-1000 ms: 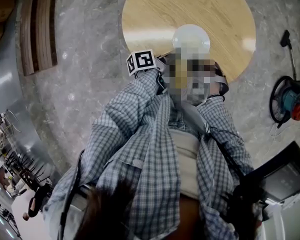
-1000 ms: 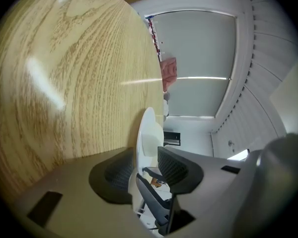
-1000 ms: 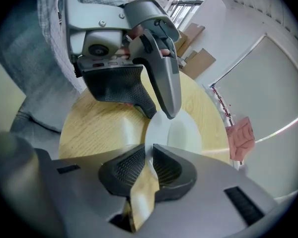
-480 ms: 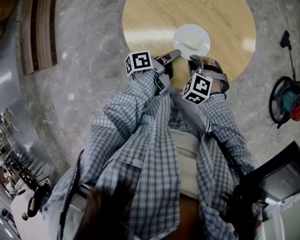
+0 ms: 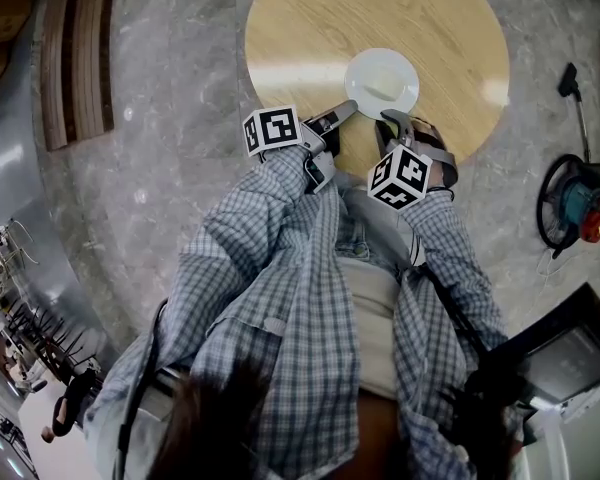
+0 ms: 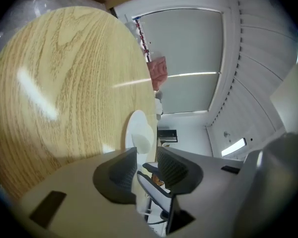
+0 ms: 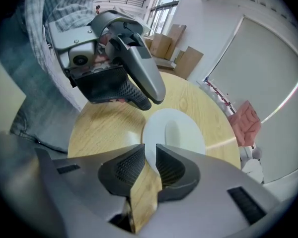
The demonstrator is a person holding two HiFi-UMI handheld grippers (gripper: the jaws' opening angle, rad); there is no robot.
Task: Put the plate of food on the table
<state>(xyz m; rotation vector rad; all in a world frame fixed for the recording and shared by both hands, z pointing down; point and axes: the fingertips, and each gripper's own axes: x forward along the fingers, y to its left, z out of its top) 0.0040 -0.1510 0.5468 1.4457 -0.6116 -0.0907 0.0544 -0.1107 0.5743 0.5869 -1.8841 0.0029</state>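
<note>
Plate (image 5: 381, 82) near table (image 5: 310, 28) edge

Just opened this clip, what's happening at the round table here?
A person holds tongs in each hand at a round wooden table. A white plate already rests on the tabletop. The left tongs and the right tongs each have the plate's near rim between narrowly set jaws and look closed on it, so the plate is down but not yet let go.
</note>
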